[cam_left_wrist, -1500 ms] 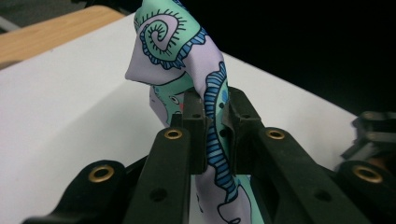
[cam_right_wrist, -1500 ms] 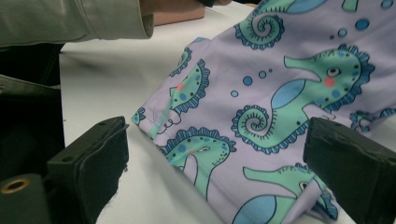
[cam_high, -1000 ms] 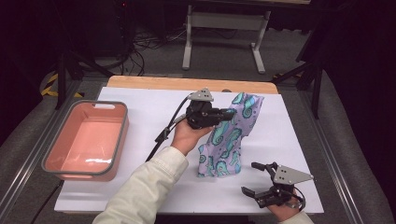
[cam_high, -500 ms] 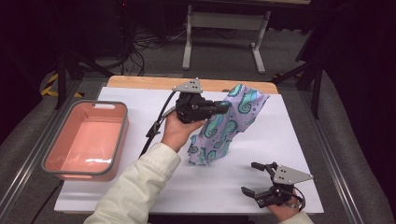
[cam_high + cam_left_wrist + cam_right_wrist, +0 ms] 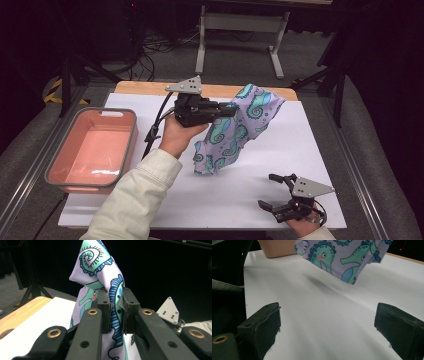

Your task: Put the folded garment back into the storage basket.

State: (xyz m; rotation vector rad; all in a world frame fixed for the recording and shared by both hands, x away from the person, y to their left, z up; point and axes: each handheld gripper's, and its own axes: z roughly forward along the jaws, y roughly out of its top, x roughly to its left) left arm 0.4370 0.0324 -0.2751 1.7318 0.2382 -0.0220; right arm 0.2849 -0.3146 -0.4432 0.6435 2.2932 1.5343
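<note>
A lilac cloth (image 5: 235, 132) printed with teal seahorses hangs in the air over the middle of the white table top. My left gripper (image 5: 231, 110) is shut on a bunched fold near its upper edge; in the left gripper view the pads pinch the cloth (image 5: 113, 290), and a peak of fabric stands above the jaws. The cloth's lower corner dangles just over the table. My right gripper (image 5: 269, 191) rests open near the front right edge of the table with nothing between its jaws. In the right gripper view the cloth (image 5: 337, 255) hangs ahead of it.
A salmon-pink bin (image 5: 125, 150) with a grey rim stands at the table's left side. The white sheet (image 5: 310, 140) covers a wooden table top whose far edge shows. A metal stand and cables lie on the floor beyond.
My left gripper has lifted the cloth and carried it leftward, so its lower end now hangs free of the table. The right gripper has stayed put.
</note>
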